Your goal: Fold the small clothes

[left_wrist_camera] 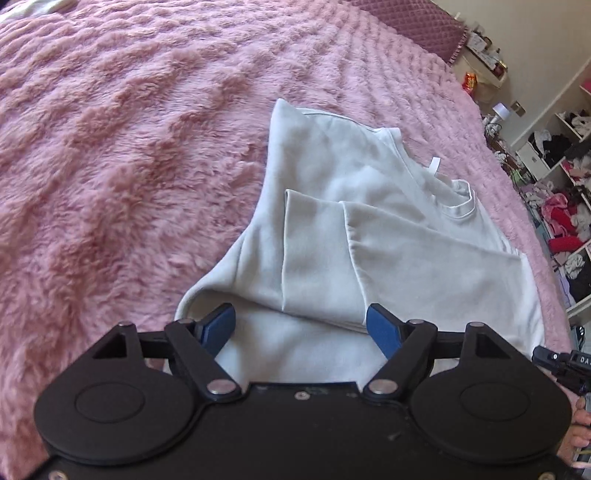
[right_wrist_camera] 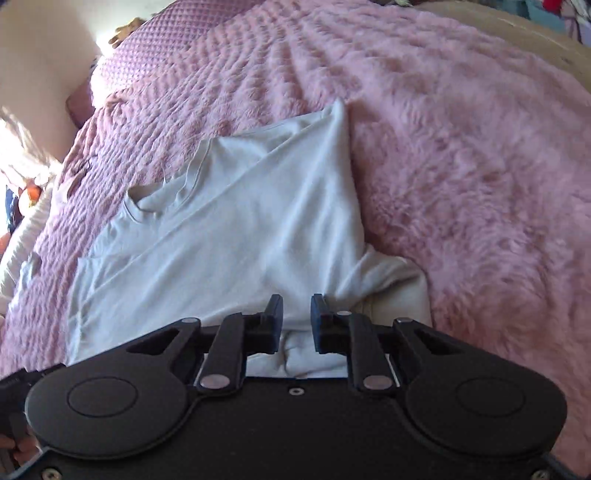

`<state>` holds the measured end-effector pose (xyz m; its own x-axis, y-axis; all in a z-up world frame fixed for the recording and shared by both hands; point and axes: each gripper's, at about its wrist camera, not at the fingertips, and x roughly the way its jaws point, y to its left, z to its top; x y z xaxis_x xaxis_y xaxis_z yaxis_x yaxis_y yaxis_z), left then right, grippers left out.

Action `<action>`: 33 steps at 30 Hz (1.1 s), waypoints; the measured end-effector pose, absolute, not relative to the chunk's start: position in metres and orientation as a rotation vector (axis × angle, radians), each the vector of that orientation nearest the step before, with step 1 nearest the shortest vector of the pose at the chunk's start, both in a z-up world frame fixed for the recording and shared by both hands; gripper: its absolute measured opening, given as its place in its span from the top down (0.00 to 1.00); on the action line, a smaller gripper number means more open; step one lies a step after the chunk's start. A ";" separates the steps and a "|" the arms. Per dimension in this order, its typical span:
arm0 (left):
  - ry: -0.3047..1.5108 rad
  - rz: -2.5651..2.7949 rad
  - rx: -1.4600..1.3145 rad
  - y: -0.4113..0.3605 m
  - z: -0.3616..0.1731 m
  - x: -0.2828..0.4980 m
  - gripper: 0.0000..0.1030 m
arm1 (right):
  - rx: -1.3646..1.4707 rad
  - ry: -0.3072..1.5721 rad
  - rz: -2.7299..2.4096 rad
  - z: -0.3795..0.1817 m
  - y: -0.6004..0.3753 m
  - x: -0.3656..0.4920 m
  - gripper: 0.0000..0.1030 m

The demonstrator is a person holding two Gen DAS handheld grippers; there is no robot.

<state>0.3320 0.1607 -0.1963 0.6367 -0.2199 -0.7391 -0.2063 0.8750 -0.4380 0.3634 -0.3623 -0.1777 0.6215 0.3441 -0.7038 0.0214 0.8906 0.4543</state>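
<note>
A small pale grey shirt (left_wrist_camera: 369, 229) lies on a fluffy pink blanket (left_wrist_camera: 129, 147), its collar (left_wrist_camera: 460, 206) to the right and a sleeve folded in across its body. My left gripper (left_wrist_camera: 301, 314) hovers over the shirt's near edge, its blue pads wide open and holding nothing. In the right wrist view the same shirt (right_wrist_camera: 240, 229) spreads ahead, collar (right_wrist_camera: 144, 206) at the left. My right gripper (right_wrist_camera: 297, 317) hangs over its near hem with the jaws a narrow gap apart. Cloth shows beneath the gap, but the pads do not press on it.
The pink blanket (right_wrist_camera: 461, 166) covers the bed all round the shirt. A quilted purple pillow (left_wrist_camera: 417, 26) lies at the head. Open shelves stuffed with clothes (left_wrist_camera: 565, 206) stand beyond the bed's right edge. A part of the right gripper (left_wrist_camera: 557, 363) shows at the picture's edge.
</note>
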 end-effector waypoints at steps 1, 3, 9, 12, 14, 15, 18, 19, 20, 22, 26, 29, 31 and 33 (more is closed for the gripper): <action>0.883 -0.026 -0.540 0.165 -0.187 0.321 0.21 | 0.481 0.888 0.219 -0.168 -0.365 0.352 0.77; 0.860 -0.067 -0.553 0.172 -0.170 0.297 0.16 | 0.504 0.861 0.290 -0.149 -0.371 0.318 0.69; 0.891 -0.079 -0.533 0.202 -0.160 0.198 0.14 | 0.474 0.876 0.334 -0.133 -0.410 0.210 0.56; 0.974 -0.049 -0.626 0.217 -0.185 0.146 0.14 | 0.502 0.930 0.304 -0.153 -0.432 0.165 0.56; 1.024 -0.051 -0.695 0.219 -0.203 0.116 0.15 | 0.521 0.965 0.269 -0.169 -0.441 0.143 0.56; 1.035 -0.060 -0.726 0.219 -0.208 0.105 0.15 | 0.539 0.978 0.264 -0.176 -0.444 0.135 0.56; 1.043 -0.104 -0.808 0.214 -0.219 0.080 0.15 | 0.595 0.997 0.298 -0.192 -0.447 0.114 0.56; 1.051 -0.121 -0.830 0.211 -0.222 0.075 0.15 | 0.599 1.001 0.311 -0.196 -0.446 0.110 0.56; 1.058 -0.133 -0.838 0.208 -0.226 0.073 0.15 | 0.599 1.010 0.321 -0.199 -0.444 0.108 0.56; 1.072 -0.151 -0.835 0.201 -0.231 0.069 0.15 | 0.590 1.018 0.336 -0.205 -0.438 0.107 0.56; 1.109 -0.166 -0.862 0.196 -0.241 0.071 0.15 | 0.593 1.030 0.358 -0.211 -0.432 0.111 0.54; 1.110 -0.188 -0.898 0.193 -0.243 0.071 0.15 | 0.635 1.035 0.390 -0.214 -0.430 0.111 0.50; 1.118 -0.197 -0.911 0.192 -0.244 0.068 0.15 | 0.671 1.057 0.413 -0.220 -0.431 0.110 0.49; 1.120 -0.192 -0.908 0.192 -0.245 0.071 0.16 | 0.662 1.078 0.394 -0.228 -0.433 0.108 0.49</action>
<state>0.0706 0.1924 -0.2451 0.4606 -0.5557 -0.6921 -0.2942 0.6400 -0.7098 0.1080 -0.4331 -0.2279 0.4326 0.5960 -0.6765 0.0190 0.7442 0.6677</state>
